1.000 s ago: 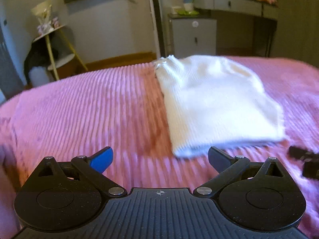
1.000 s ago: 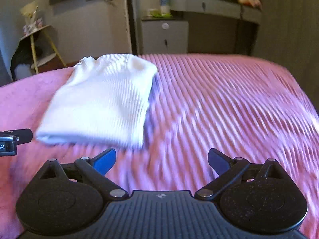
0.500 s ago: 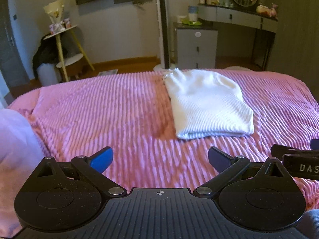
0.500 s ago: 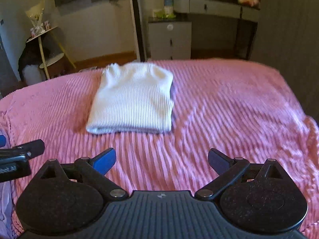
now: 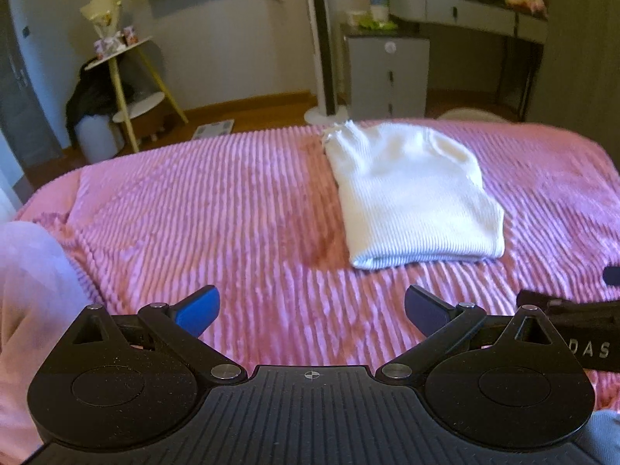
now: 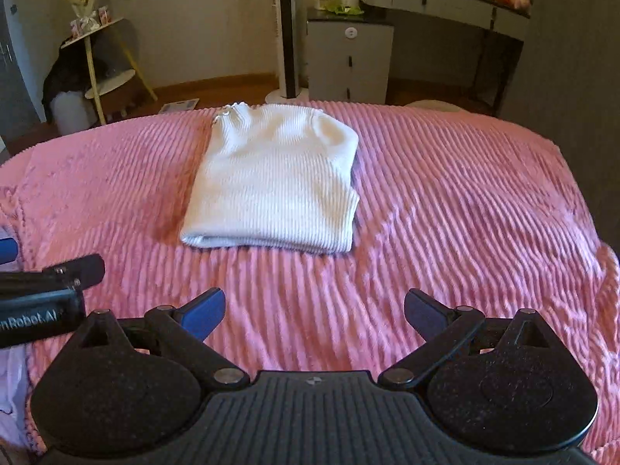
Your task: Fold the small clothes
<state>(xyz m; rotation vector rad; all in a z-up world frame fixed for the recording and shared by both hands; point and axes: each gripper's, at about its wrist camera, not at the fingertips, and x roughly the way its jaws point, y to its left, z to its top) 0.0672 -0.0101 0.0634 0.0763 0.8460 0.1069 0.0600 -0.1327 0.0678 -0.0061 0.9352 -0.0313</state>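
A white ribbed knit top lies folded into a neat, roughly rectangular bundle on the pink ribbed bedspread, toward the far half of the bed, its doubled fold edge facing the cameras and a small frilled collar or cuff (hard to tell which) peeking out at the far left corner. The left gripper hovers above the near part of the bedspread with its jaws spread wide and nothing between them, well apart from the top. The right gripper is likewise released and empty, just beside the left one.
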